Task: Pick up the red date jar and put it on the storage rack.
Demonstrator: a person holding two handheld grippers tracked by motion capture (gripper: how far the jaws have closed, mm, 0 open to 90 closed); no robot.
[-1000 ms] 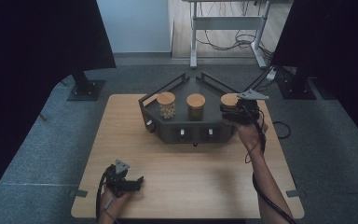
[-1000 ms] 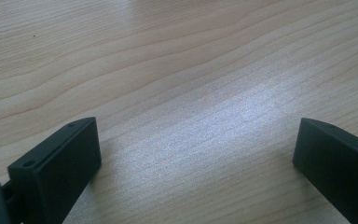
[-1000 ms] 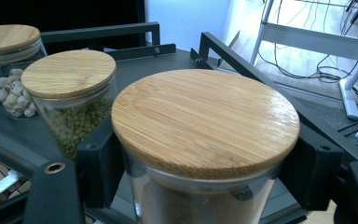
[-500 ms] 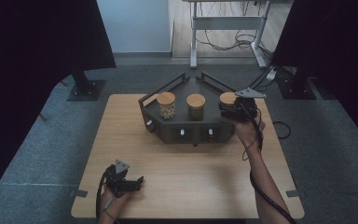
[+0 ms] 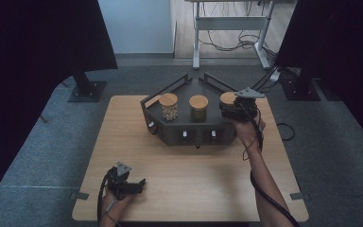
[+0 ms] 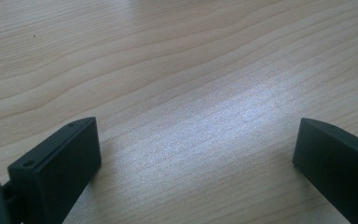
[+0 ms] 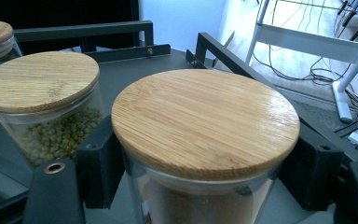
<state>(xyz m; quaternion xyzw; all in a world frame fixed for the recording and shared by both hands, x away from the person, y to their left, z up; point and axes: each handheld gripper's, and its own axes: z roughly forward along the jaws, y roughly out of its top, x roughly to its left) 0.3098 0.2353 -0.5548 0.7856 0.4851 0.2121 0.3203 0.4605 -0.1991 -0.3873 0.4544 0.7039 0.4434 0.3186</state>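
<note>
Three lidded jars sat in the rack; the right gripper apparently clamped the right-end jar, unlifted; the left gripper rested open near the table's front-left corner

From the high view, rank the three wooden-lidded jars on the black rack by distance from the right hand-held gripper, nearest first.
1. Right-end jar: on the rack's right end, between the jaws of the right hand-held gripper.
2. Middle jar: centre of the rack, next one to the left.
3. Left-end jar: on the rack's left end, farthest.
</note>
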